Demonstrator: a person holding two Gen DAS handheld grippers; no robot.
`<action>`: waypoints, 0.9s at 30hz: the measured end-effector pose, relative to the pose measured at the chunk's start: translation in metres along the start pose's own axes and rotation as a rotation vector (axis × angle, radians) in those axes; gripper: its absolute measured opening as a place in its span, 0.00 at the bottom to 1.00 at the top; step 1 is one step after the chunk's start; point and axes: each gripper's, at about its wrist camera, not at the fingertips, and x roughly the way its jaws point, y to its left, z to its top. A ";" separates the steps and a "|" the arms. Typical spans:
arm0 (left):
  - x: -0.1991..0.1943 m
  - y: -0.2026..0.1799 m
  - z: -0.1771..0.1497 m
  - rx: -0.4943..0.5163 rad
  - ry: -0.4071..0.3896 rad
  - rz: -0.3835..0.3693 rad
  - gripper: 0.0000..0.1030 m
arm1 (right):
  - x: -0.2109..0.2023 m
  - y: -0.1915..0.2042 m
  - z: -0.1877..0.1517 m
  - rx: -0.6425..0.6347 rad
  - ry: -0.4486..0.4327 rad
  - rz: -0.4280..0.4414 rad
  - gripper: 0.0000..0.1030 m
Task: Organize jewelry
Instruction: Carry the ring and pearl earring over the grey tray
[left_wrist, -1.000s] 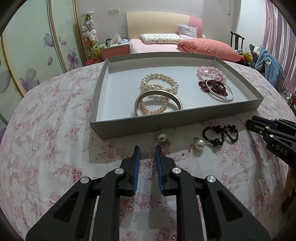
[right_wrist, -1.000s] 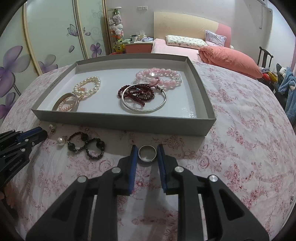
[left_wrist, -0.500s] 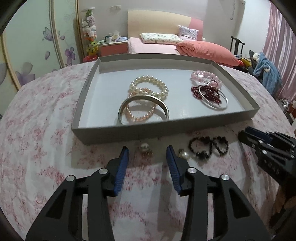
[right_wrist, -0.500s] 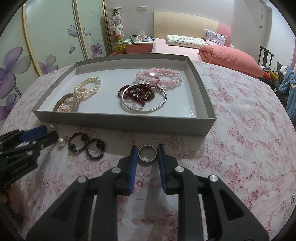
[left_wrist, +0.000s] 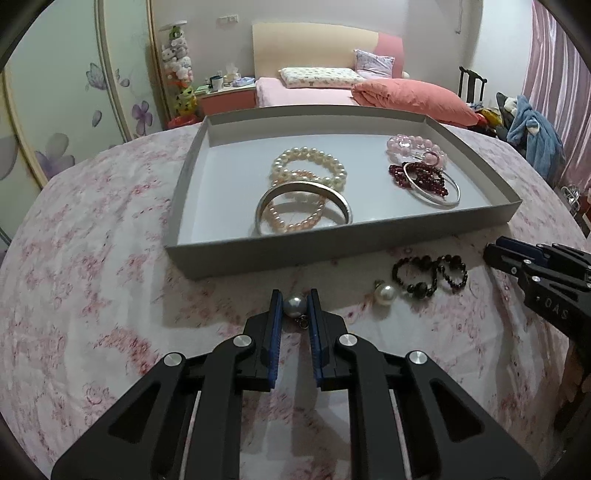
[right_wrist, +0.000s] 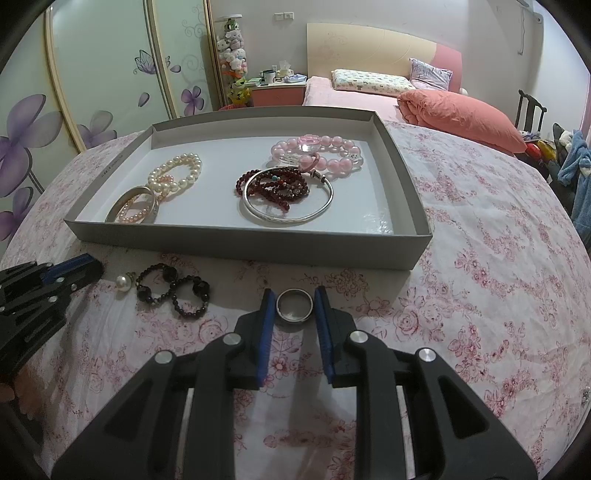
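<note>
Left wrist view: the left gripper (left_wrist: 294, 308), spread wide 0.5 s ago, is now closed on the grey pearl earring (left_wrist: 294, 306) on the floral cloth just before the grey cardboard tray (left_wrist: 295, 251), while the silver band ring (right_wrist: 294, 306) is kept pinched by the right gripper (right_wrist: 294, 308), so both pcs are judged ready for transfer.

a bed with a cream headboard (right_wrist: 373, 44) stands at the far wall. on it lie a floral white pillow (right_wrist: 371, 83) and a bunched salmon duvet (right_wrist: 461, 116). left of the bed is a pink nightstand (right_wrist: 277, 94), then a stack of plush toys (right_wrist: 232, 55). right of the bed stands a dark wooden chair (left_wrist: 471, 85).
</note>
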 end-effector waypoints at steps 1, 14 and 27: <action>0.000 0.001 0.000 -0.002 0.000 -0.002 0.14 | 0.000 0.000 0.000 0.000 0.000 0.000 0.22; 0.001 0.002 0.002 -0.023 -0.002 -0.003 0.14 | -0.002 -0.002 -0.001 0.017 -0.006 0.001 0.21; -0.025 0.013 -0.004 -0.075 -0.071 -0.017 0.14 | -0.033 0.005 -0.011 0.028 -0.082 0.014 0.21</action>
